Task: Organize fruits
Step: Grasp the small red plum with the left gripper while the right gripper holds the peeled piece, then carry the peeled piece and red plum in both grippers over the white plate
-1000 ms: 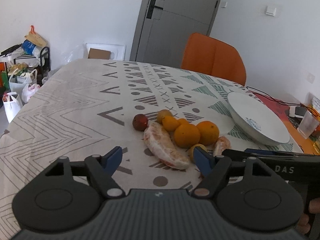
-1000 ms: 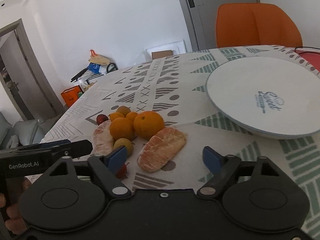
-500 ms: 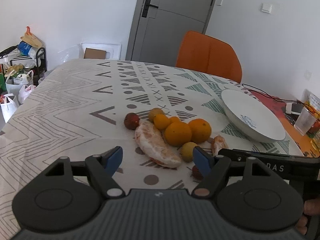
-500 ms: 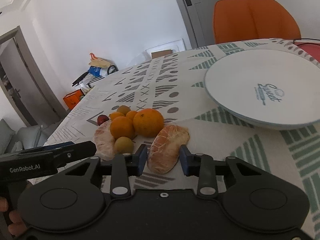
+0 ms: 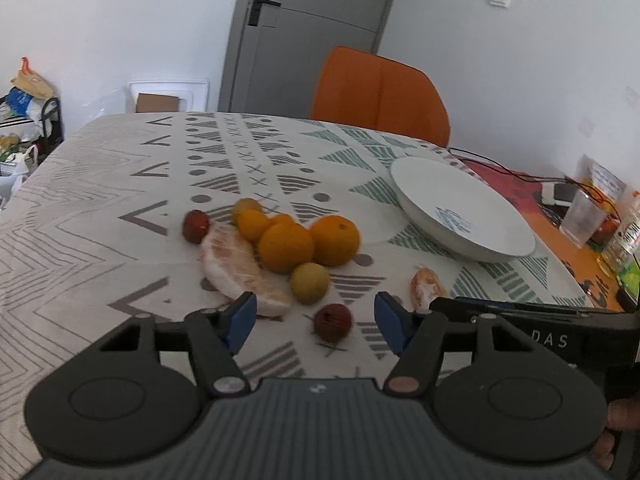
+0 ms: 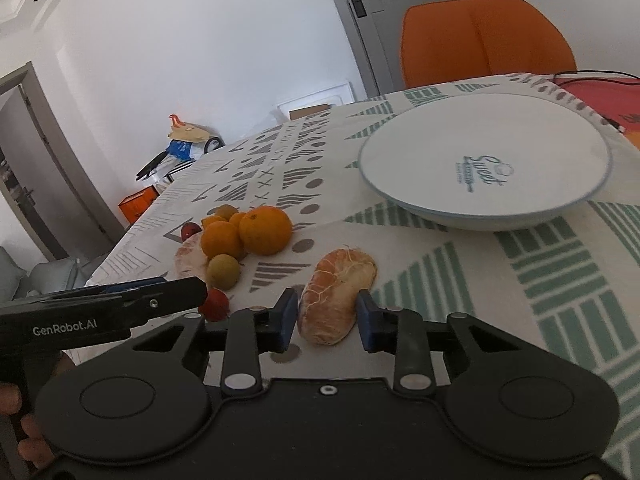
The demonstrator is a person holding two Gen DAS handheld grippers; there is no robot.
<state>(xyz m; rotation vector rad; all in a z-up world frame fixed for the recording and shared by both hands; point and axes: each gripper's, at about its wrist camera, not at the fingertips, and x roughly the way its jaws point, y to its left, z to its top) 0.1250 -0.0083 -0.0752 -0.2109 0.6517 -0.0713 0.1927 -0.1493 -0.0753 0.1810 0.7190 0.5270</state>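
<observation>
A fruit pile lies on the patterned tablecloth [image 5: 120,168]: two oranges [image 5: 286,246], small tangerines, a yellow-green fruit [image 5: 309,282], a long peeled pomelo segment [image 5: 236,264] and a small red fruit [image 5: 196,226]. My left gripper [image 5: 316,314] is closing, with a second small red fruit [image 5: 332,322] lying between its blue pads, untouched. My right gripper [image 6: 328,312] is still closing, its pads pressing on a shorter peeled citrus segment [image 6: 336,292], to the right of the pile. A white bowl-like plate [image 6: 400,184] sits beyond it, with nothing in it.
An orange chair [image 5: 380,92] stands behind the table's far edge. A red mat with cables, a plastic cup [image 5: 582,218] and bottles crowd the right side. Bags and a rack [image 5: 24,120] stand on the floor at left. A person's fingers hold each gripper's handle.
The right gripper's jaws closed onto the peeled citrus segment. Both grippers drew back toward me, and the left jaws narrowed around the near red fruit.
</observation>
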